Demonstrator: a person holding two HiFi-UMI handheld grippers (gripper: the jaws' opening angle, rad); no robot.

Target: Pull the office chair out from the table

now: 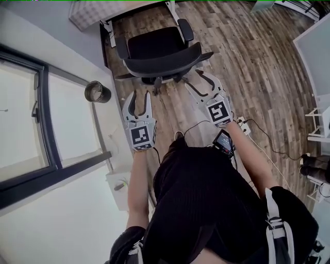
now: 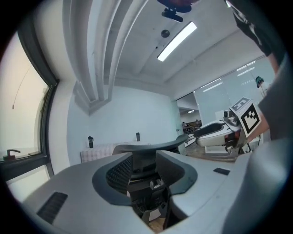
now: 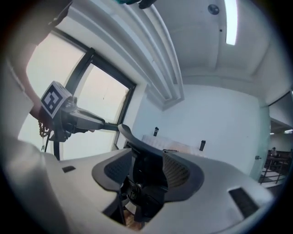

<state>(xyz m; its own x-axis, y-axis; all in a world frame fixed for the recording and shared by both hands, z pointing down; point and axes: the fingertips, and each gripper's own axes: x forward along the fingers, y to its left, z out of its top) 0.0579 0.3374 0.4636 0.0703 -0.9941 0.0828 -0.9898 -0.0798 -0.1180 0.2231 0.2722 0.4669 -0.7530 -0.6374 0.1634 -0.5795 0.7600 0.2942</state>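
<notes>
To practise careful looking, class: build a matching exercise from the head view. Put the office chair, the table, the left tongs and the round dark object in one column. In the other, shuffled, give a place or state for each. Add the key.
1. office chair
2. table
3. left tongs
4. round dark object

A. open, holding nothing
B. beside the window
C. at the picture's very top edge
D. black, standing on the wooden floor

Pairs: 1-D, 2-C, 3-A, 4-B

Office, swivel chair (image 1: 154,46) at table (image 1: 90,13), strip light (image 2: 177,41), large window (image 1: 20,118)
</notes>
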